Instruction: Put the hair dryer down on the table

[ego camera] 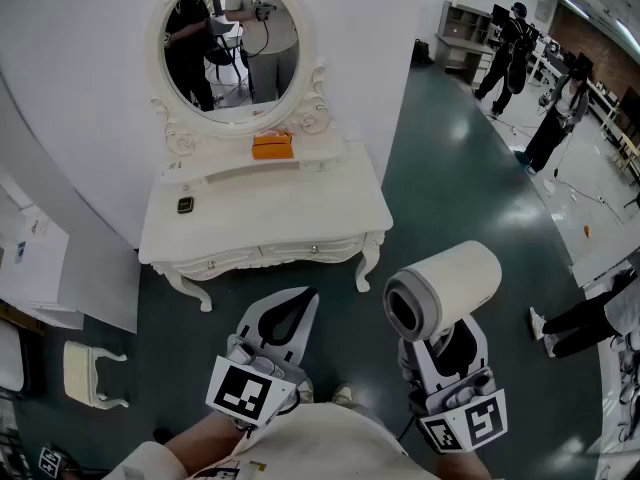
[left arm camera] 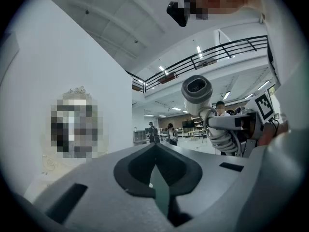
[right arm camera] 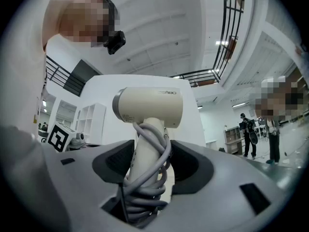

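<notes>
A cream hair dryer [ego camera: 445, 288] with a grey rear grille stands upright in my right gripper [ego camera: 450, 345], which is shut on its handle. In the right gripper view the dryer [right arm camera: 149, 108] rises between the jaws [right arm camera: 149, 151], its grey cord wound round the handle. The left gripper view shows the same dryer [left arm camera: 197, 91] off to the right. My left gripper [ego camera: 298, 306] is shut with nothing in it, its tips meeting [left arm camera: 155, 149]. Both grippers hover over the floor in front of the white dressing table [ego camera: 270, 218], short of its front edge.
On the table stand an oval mirror [ego camera: 235, 48], an orange box [ego camera: 272, 146] and a small dark object [ego camera: 185, 205]. A white stool [ego camera: 90, 373] lies at the lower left beside a white cabinet [ego camera: 35, 263]. People [ego camera: 510, 53] stand at the far right.
</notes>
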`<move>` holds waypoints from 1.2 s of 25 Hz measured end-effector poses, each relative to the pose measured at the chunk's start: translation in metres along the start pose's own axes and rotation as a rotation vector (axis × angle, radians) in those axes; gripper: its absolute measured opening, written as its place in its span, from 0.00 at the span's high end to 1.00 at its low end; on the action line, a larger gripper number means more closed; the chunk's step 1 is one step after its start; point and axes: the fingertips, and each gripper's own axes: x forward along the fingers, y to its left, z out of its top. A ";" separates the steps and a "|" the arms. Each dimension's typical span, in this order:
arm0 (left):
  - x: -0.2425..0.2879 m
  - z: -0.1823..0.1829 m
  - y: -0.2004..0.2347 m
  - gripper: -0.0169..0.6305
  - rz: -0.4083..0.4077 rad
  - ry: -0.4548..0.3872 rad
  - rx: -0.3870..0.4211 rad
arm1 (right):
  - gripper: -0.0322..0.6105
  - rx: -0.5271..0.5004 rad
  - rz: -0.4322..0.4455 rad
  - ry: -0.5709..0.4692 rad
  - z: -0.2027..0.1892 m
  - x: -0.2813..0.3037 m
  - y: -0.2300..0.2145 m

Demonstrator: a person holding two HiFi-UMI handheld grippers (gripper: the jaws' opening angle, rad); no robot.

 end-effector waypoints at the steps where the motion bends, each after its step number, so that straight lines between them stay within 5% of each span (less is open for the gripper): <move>1: 0.000 -0.001 0.001 0.95 -0.001 0.004 0.000 | 0.58 0.001 0.002 0.000 0.001 0.001 0.001; 30: 0.017 -0.014 -0.015 0.95 -0.007 0.039 0.004 | 0.58 0.030 0.012 0.009 -0.006 0.002 -0.020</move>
